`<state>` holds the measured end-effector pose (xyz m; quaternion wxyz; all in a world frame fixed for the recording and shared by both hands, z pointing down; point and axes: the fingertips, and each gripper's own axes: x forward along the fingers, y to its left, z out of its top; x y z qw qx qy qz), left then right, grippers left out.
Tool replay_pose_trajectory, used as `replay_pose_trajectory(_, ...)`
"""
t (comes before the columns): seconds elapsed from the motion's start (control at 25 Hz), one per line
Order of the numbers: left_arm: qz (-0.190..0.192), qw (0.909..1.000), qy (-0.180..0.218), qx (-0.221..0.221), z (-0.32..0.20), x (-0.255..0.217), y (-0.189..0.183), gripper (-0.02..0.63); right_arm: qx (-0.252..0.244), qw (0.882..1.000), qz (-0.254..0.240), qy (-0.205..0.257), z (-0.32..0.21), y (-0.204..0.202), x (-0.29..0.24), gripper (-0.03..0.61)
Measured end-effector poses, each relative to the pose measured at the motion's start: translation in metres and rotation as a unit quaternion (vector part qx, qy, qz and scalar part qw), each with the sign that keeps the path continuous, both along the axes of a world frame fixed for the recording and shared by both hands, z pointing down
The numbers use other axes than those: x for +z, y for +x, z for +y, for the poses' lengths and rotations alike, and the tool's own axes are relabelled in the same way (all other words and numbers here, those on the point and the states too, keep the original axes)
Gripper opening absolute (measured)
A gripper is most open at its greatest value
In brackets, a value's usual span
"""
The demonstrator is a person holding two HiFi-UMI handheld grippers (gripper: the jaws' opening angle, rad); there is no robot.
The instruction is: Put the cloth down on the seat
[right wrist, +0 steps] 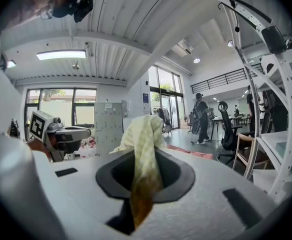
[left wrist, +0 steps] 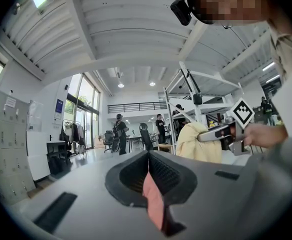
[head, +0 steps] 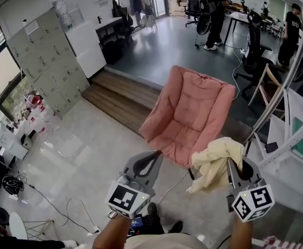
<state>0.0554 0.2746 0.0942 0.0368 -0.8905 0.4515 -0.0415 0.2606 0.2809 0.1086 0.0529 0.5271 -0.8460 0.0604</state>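
Observation:
A pale yellow cloth (head: 216, 162) hangs crumpled from my right gripper (head: 230, 164), which is shut on it. The cloth (right wrist: 143, 139) rises out of the closed jaws in the right gripper view. It is just off the front right edge of the pink padded folding chair (head: 193, 113), whose seat is bare. My left gripper (head: 155, 154) is held before the chair's front edge, shut, with nothing in it. A sliver of the pink chair (left wrist: 153, 199) shows through its jaw slit. In the left gripper view, the cloth (left wrist: 196, 144) and the right gripper (left wrist: 213, 134) are at the right.
A white metal rack (head: 291, 123) stands close on the right, with a wooden chair (head: 268, 87) behind it. A wooden step (head: 125, 97) lies behind the pink chair, grey lockers (head: 47, 66) at the left. Cables (head: 63, 206) trail across the floor. People (head: 214, 14) stand at desks far back.

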Motion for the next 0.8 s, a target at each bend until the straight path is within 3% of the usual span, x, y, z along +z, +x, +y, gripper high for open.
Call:
replay_pose_trajectory(0.36, 0.014, 0.9993, 0.000, 0.035, -0.072, 0.007, -0.002, 0.011, 0.039, 0.999, 0.011, -0.002, -0.050, -0.002, 0.007, 0.044)
replay_pose_trajectory(0.8, 0.025, 0.9963, 0.006, 0.083, -0.181, 0.005, -0.034, 0.011, 0.089, 0.996, 0.018, 0.001, -0.134, -0.035, 0.006, 0.044)
